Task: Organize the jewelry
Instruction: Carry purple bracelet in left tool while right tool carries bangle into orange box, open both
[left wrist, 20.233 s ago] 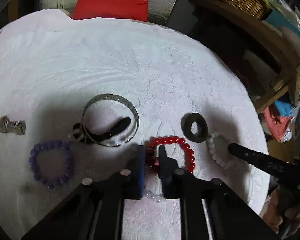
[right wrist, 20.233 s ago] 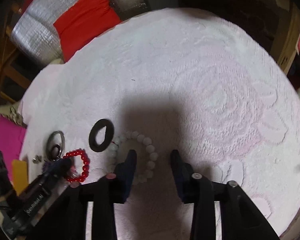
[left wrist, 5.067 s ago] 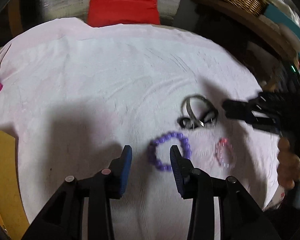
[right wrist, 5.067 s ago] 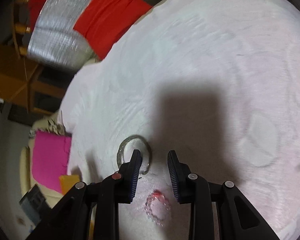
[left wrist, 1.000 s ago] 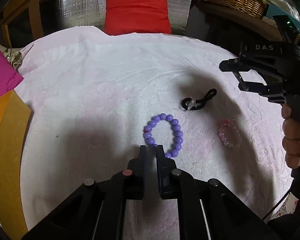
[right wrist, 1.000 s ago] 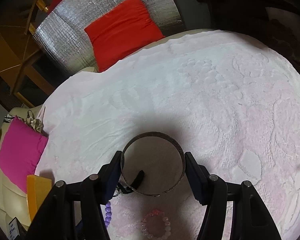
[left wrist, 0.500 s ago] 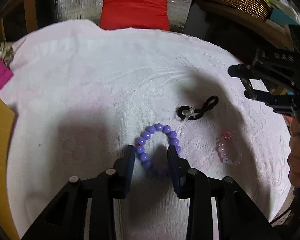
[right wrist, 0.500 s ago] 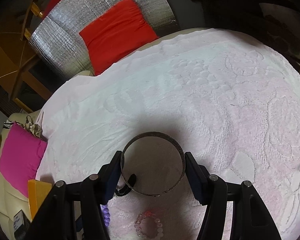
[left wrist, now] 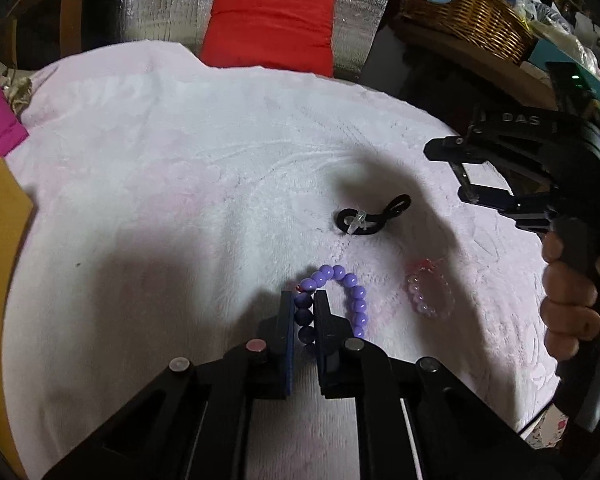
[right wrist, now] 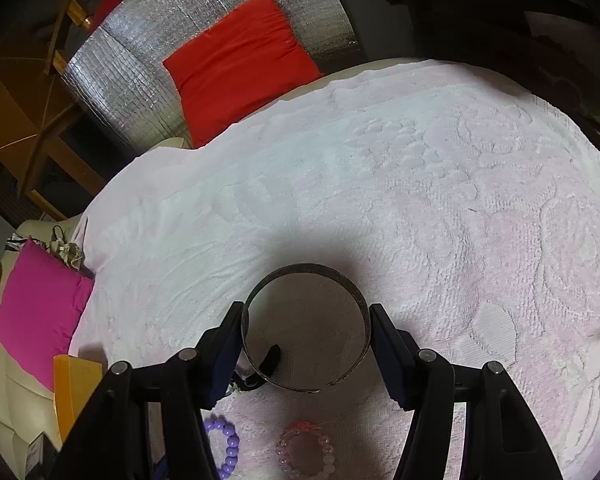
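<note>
Progress, judged from the layout: sorting was only partly under way. Two pieces were in the claws and two lay loose on the white blanket (left wrist: pixel 172 184); no box, tray or finished arrangement showed in either view, so where the pieces belonged could not be told.

Left gripper (left wrist: pixel 304 304): fingers pressed in on the purple bead bracelet (left wrist: pixel 340 300), pinching its left side low in the centre of the left wrist view. The rest of the loop curved out to the right of the fingers. Whether it was off the blanket or resting on it could not be told.

Right gripper (right wrist: pixel 306 324): fingers spread wide and bearing on opposite sides of the metal bangle (right wrist: pixel 306 272), held across its width in the lower centre of the right wrist view. It appeared to be raised above the blanket, with a shadow beneath it.

Left to do: the pink bead bracelet (left wrist: pixel 428 292) lay right of the purple one, near but apart. The black hair tie (left wrist: pixel 372 218) lay above both, toward the right centre of the frame, with a small clear piece on it.

Appearance: purple beads round, opaque, evenly sized, one reddish spot near the top of the loop. Bangle a plain, broad, dull grey band with an open gap at its near edge. Pink beads translucent, with a red knot or tuft at one end.
</note>
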`<move>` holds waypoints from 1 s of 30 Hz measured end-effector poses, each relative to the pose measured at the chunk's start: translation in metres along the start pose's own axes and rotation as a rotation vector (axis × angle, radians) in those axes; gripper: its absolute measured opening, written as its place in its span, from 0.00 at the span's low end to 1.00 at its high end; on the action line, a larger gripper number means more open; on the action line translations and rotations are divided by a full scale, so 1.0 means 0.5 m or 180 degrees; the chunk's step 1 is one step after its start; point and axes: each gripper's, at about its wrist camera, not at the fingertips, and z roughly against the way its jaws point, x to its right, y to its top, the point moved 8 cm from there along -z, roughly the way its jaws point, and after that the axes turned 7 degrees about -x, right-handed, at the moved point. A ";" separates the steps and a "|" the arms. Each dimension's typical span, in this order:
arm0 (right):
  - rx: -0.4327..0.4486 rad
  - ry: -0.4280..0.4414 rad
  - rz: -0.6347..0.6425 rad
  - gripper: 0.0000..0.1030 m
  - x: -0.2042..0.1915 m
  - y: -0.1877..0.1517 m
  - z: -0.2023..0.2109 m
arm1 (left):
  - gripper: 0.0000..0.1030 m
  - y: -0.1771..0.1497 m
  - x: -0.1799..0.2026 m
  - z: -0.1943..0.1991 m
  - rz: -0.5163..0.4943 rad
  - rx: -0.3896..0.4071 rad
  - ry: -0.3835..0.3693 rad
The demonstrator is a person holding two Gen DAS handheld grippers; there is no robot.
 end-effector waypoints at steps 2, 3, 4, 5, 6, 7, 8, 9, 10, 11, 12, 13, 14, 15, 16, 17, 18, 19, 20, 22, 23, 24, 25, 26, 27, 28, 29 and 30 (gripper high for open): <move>0.0008 -0.0007 -0.0002 0.62 0.001 0.001 0.000 | 0.09 -0.003 0.002 0.020 -0.0028 0.0070 0.0057; 0.0007 0.0001 -0.0004 0.62 -0.001 0.001 0.000 | 0.09 -0.003 0.001 0.029 -0.0038 0.0103 0.0082; 0.0006 0.0020 0.0003 0.62 -0.005 0.000 -0.001 | 0.09 -0.004 -0.002 0.041 -0.0037 0.0137 0.0101; 0.0005 0.0031 0.0021 0.62 -0.009 -0.001 -0.001 | 0.09 -0.004 -0.006 0.055 -0.0024 0.0176 0.0113; 0.0007 0.0045 0.0053 0.62 -0.016 -0.003 -0.001 | 0.09 -0.004 -0.009 0.066 -0.0013 0.0210 0.0124; 0.0013 0.0061 0.0085 0.62 -0.023 -0.005 -0.001 | 0.09 -0.004 -0.013 0.080 -0.0007 0.0249 0.0145; 0.0021 0.0072 0.0110 0.62 -0.031 -0.007 0.000 | 0.09 -0.005 -0.016 0.091 -0.0005 0.0281 0.0168; 0.0035 0.0086 0.0141 0.62 -0.039 -0.009 0.001 | 0.09 -0.007 -0.022 0.104 -0.0005 0.0318 0.0200; 0.0056 0.0114 0.0188 0.62 -0.052 -0.012 0.003 | 0.09 -0.010 -0.027 0.117 -0.0003 0.0354 0.0228; 0.0069 0.0137 0.0221 0.62 -0.062 -0.014 0.004 | 0.09 -0.014 -0.033 0.134 0.0007 0.0393 0.0256; 0.0090 0.0172 0.0271 0.62 -0.076 -0.018 0.006 | 0.09 -0.018 -0.040 0.147 0.0020 0.0419 0.0269; 0.0111 0.0197 0.0320 0.62 -0.089 -0.023 0.008 | 0.09 -0.022 -0.048 0.166 0.0045 0.0456 0.0288; 0.0134 0.0218 0.0373 0.62 -0.103 -0.028 0.010 | 0.09 -0.026 -0.057 0.181 0.0062 0.0484 0.0308; 0.0158 0.0243 0.0423 0.62 -0.118 -0.034 0.012 | 0.09 -0.029 -0.064 0.196 0.0074 0.0514 0.0336; 0.0180 0.0277 0.0473 0.62 -0.134 -0.042 0.014 | 0.09 -0.034 -0.074 0.218 0.0086 0.0558 0.0380; 0.0198 0.0318 0.0528 0.62 -0.152 -0.049 0.015 | 0.09 -0.036 -0.080 0.234 0.0093 0.0592 0.0405; 0.0218 0.0356 0.0584 0.62 -0.169 -0.057 0.017 | 0.09 -0.040 -0.087 0.254 0.0096 0.0639 0.0432; 0.0243 0.0395 0.0641 0.62 -0.188 -0.067 0.021 | 0.09 -0.041 -0.092 0.270 0.0092 0.0681 0.0460; 0.0263 0.0436 0.0700 0.62 -0.207 -0.076 0.022 | 0.09 -0.043 -0.100 0.290 0.0090 0.0731 0.0504; 0.0311 0.0521 0.0854 0.62 -0.250 -0.101 0.025 | 0.09 -0.047 -0.116 0.328 0.0104 0.0813 0.0577; 0.0333 0.0548 0.0923 0.62 -0.267 -0.112 0.027 | 0.09 -0.049 -0.128 0.350 0.0120 0.0863 0.0599; 0.0351 0.0580 0.0994 0.62 -0.285 -0.125 0.028 | 0.09 -0.051 -0.142 0.372 0.0146 0.0913 0.0625; 0.0356 0.0640 0.1085 0.62 -0.308 -0.144 0.029 | 0.09 -0.053 -0.156 0.391 0.0175 0.0960 0.0653; 0.0352 0.0697 0.1149 0.62 -0.327 -0.160 0.031 | 0.09 -0.057 -0.173 0.415 0.0209 0.1011 0.0684; 0.0351 0.0739 0.1188 0.62 -0.338 -0.173 0.033 | 0.09 -0.061 -0.191 0.436 0.0252 0.1059 0.0716; 0.0354 0.0795 0.1242 0.62 -0.352 -0.189 0.037 | 0.09 -0.065 -0.210 0.456 0.0298 0.1101 0.0752; 0.0362 0.0861 0.1317 0.62 -0.371 -0.209 0.043 | 0.09 -0.070 -0.229 0.474 0.0340 0.1127 0.0790; 0.0365 0.0921 0.1369 0.62 -0.384 -0.224 0.049 | 0.09 -0.078 -0.253 0.492 0.0394 0.1152 0.0843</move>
